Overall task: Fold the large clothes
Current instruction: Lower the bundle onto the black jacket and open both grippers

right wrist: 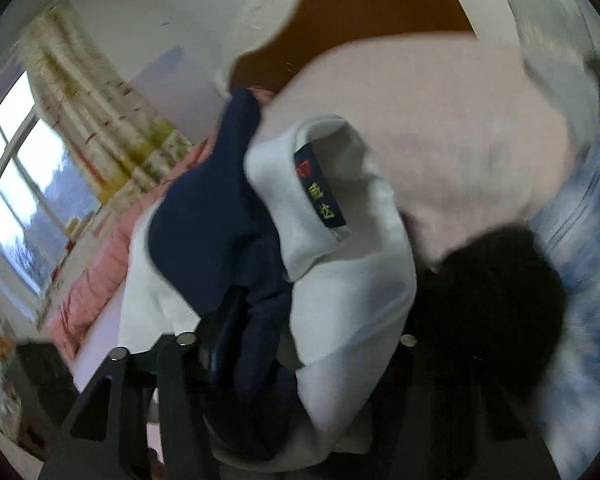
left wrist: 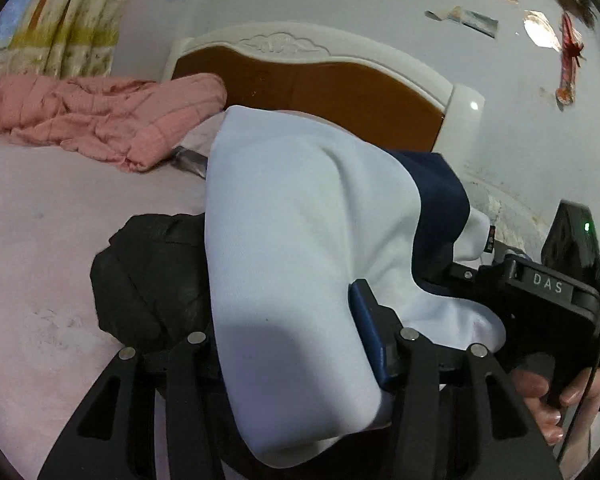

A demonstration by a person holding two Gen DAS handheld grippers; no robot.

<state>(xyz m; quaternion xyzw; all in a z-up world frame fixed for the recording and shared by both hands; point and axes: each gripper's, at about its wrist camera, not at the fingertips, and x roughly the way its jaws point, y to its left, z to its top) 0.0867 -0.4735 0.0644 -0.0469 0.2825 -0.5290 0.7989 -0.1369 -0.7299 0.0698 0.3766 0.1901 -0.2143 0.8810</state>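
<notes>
Currently garment [left wrist: 300, 208] bundled between both grippers, above the bed [left wrist: 60, 208] and just beside the black heap [left wrist: 148, 276]. Left gripper [left wrist: 292, 344] clamped on it; right gripper [right wrist: 296, 344] likewise.

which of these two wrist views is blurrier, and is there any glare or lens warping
Right wrist view: clearly blurrier, the black garment and blue patterned fabric smeared, the window blown out. Left wrist view: sharper; the white and navy garment is crisp, a small glare spot on the headboard. Both: fisheye bending, dark corners.
</notes>
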